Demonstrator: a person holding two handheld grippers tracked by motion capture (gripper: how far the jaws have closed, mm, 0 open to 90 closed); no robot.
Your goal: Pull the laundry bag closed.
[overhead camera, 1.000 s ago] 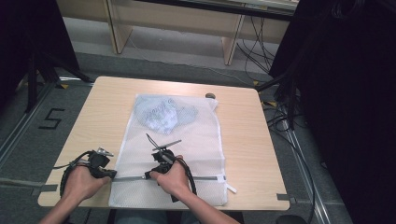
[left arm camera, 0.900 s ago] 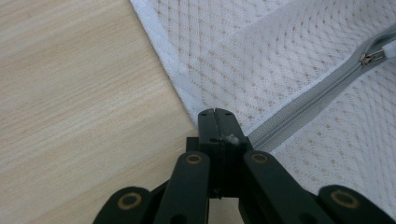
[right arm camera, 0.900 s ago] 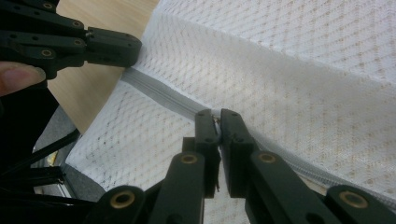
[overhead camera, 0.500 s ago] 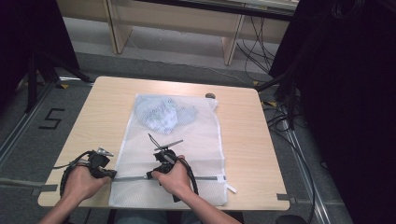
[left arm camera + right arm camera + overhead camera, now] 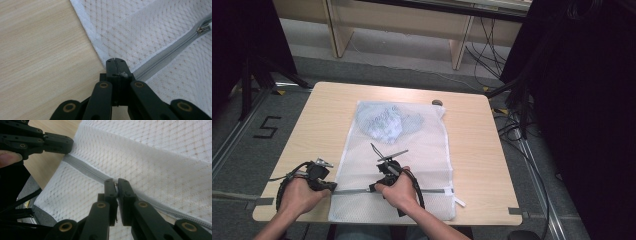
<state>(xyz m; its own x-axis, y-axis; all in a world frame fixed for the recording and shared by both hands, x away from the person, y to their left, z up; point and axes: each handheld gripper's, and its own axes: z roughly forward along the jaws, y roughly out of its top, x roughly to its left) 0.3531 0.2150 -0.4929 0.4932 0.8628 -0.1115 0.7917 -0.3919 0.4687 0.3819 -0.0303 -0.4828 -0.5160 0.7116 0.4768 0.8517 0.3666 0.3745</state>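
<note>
White mesh bag point(image 5: 412, 165) lies flat on worktop point(image 5: 472, 150), mid-front, w/ a bluish bundle point(image 5: 384, 122) inside near its far end. Grey zipper point(image 5: 432, 190) runs across bag's near end. Left tool point(image 5: 331, 187) sits at bag's left edge, clenched on the zipper's end there; left gripper view shows jaws pressed together on tape & mesh edge point(image 5: 115, 60). Right tool point(image 5: 373, 188) is a bit further along the zipper, clenched on the zipper pull point(image 5: 115, 184), jaws nearly touching. Pull also shows up in left gripper view point(image 5: 202, 29). Both tools close together, near front edge.
</note>
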